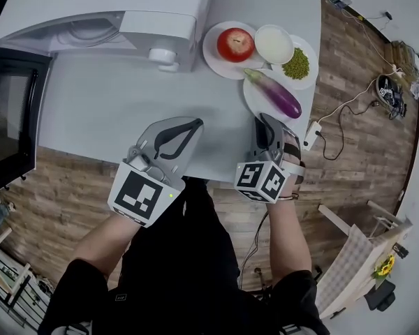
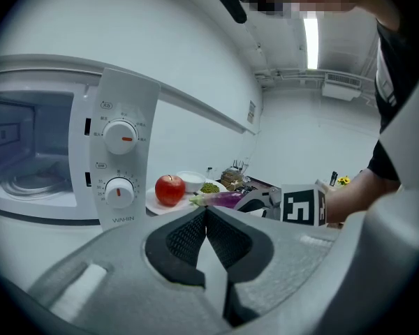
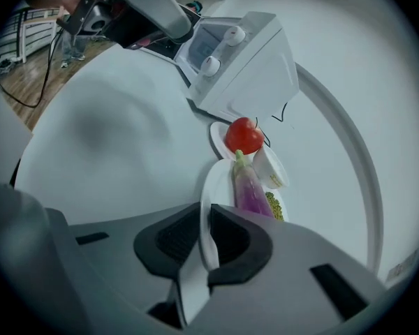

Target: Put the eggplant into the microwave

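The purple eggplant (image 1: pixel 279 94) lies on a white plate (image 1: pixel 253 102) near the front right of the white counter. My right gripper (image 1: pixel 266 122) is at that plate's near edge. In the right gripper view the plate's rim (image 3: pixel 208 187) runs between the pads, and the jaws are shut on it, with the eggplant (image 3: pixel 250 187) just beyond. My left gripper (image 1: pixel 195 124) hovers over the counter's front edge, shut and empty, its tips meeting (image 2: pixel 206 213). The white microwave (image 1: pixel 91 12) stands at the back left with its dark door (image 1: pixel 10 117) swung open; its cavity (image 2: pixel 28 152) shows.
Behind the eggplant are a red apple (image 1: pixel 235 42) on its own plate, a white bowl (image 1: pixel 274 44) and green beans (image 1: pixel 297 65). A white cable (image 1: pixel 342 110) trails over the wooden floor at the right. The person's legs are below the counter edge.
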Tool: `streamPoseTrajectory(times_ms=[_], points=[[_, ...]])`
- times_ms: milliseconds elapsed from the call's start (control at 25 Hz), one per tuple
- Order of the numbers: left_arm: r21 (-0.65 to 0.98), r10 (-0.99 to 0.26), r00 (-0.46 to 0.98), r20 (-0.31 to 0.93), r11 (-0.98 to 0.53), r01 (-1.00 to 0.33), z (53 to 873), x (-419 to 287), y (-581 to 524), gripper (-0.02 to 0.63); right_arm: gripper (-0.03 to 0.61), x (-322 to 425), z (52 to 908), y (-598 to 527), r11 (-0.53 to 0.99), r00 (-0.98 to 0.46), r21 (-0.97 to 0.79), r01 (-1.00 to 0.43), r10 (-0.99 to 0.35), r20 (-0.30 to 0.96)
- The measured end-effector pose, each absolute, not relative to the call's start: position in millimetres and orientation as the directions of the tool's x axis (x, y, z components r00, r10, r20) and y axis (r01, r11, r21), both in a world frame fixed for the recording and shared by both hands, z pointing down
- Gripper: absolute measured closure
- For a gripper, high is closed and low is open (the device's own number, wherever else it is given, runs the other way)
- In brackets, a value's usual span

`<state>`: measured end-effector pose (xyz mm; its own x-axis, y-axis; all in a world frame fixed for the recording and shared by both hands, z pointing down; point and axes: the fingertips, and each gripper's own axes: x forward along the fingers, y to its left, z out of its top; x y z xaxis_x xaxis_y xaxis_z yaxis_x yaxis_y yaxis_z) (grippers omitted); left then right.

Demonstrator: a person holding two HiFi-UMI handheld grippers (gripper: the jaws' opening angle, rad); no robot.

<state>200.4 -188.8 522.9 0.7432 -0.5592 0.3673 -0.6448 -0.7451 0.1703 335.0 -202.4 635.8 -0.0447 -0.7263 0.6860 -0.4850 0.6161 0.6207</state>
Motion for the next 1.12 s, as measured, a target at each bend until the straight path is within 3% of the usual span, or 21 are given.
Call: streamPoseTrajectory(times_ms=[440, 1120], points=[[0.158, -0.558, 0.745, 0.365, -0.752, -0.64, 528.0, 195.8, -180.9, 0.604, 0.546, 342.5, 635.2, -188.5, 0.494, 0.087, 0.822, -0.284, -0.84, 0.536], [0.113, -0.546, 0.758, 0.357, -0.78, -0.616, 515.9, 202.5, -171.4, 0.604, 0.555, 347.1, 615.7, -161.5, 0.32, 0.116, 0.933, -0.166, -0.933, 0.341]])
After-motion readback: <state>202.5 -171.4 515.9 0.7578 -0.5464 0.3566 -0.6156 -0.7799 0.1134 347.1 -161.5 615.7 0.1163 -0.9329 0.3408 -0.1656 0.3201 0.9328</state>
